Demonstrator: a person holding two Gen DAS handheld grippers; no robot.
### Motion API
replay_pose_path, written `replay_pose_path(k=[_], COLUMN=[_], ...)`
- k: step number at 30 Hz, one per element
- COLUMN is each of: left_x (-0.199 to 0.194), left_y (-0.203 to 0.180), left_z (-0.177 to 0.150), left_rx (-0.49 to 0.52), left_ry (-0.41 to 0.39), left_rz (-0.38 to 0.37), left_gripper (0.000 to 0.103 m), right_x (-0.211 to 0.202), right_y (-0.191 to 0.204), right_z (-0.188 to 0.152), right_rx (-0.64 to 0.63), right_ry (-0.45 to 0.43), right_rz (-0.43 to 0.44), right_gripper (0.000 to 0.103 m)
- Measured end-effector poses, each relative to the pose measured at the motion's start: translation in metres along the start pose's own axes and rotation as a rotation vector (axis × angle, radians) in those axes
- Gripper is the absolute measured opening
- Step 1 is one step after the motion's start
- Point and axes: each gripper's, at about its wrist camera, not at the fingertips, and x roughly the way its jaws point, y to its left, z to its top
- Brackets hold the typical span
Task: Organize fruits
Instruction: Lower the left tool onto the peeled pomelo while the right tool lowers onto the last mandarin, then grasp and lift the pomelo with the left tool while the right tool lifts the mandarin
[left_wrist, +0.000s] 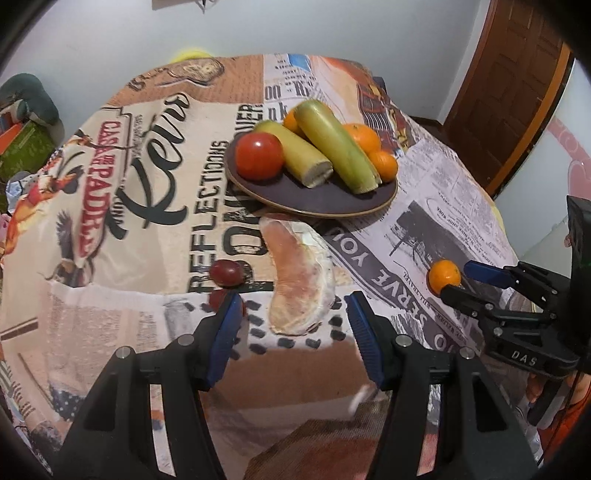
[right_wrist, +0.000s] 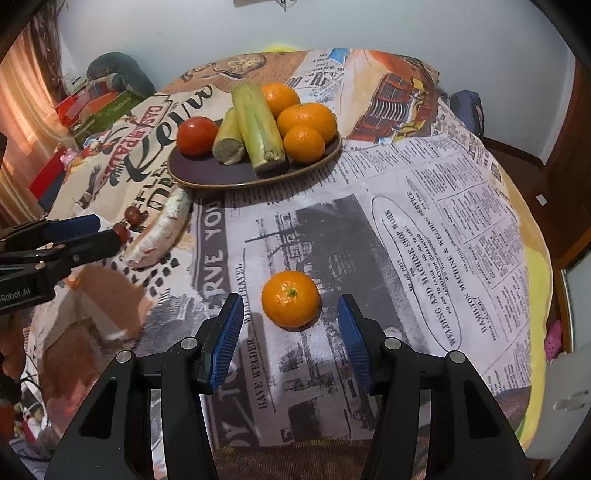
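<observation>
A dark plate (left_wrist: 325, 201) (right_wrist: 221, 177) holds a tomato (left_wrist: 258, 155) (right_wrist: 197, 135), two corn cobs (left_wrist: 338, 142) (right_wrist: 258, 125) and three tangerines (right_wrist: 306, 118). A peeled pomelo wedge (left_wrist: 301, 273) (right_wrist: 162, 229) lies on the cloth in front of the plate, with two red grapes (left_wrist: 226, 273) (right_wrist: 132, 215) beside it. My left gripper (left_wrist: 291, 314) is open, its jaws either side of the wedge's near end. A loose tangerine (right_wrist: 290, 299) (left_wrist: 444, 275) sits on the cloth. My right gripper (right_wrist: 290, 317) is open, jaws flanking that tangerine without touching it.
The table is covered by a printed newspaper-pattern cloth (right_wrist: 424, 229). Boxes and clutter (right_wrist: 96, 103) stand beyond the table's left side. A wooden door (left_wrist: 517, 81) is at the far right. Each gripper shows at the edge of the other's view.
</observation>
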Motion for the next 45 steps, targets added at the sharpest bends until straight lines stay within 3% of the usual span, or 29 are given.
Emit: replay_pose_path(k=[12, 21, 25, 28, 34, 45], left_x=[0.041, 0.06, 0.064, 0.065, 0.06, 0.029], left_y=[-0.007, -0.01, -0.006, -0.004, -0.007, -0.01], left_z=[0.014, 0.017, 0.021, 0.022, 0.018, -0.003], left_rx=[0.0, 0.015, -0.007, -0.011, -0.001, 0.006], left_ry=[0.041, 0.042, 0.035, 0.03, 0.014, -0.002], left_rz=[-0.006, 0.035, 0.018, 0.03, 0.027, -0.031], left_gripper=[0.059, 0.059, 0.057, 0.049, 0.043, 0.041], right_x=[0.01, 0.012, 0.012, 0.012, 0.005, -0.011], right_y=[-0.005, -0.005, -0.004, -0.004, -0.002, 0.001], right_z=[-0.003, -0.001, -0.001, 0.0, 0.002, 0.012], right_rx=[0.035, 0.033, 0.029, 0.029, 0.025, 0.017], right_ry=[-0.006, -0.021, -0.024, -0.026, -0.04, -0.078], right_rz=[0.048, 0.064, 0.067, 0.07, 0.067, 0.056], right_gripper=[0.033, 0.032, 0.032, 0.032, 0.032, 0.032])
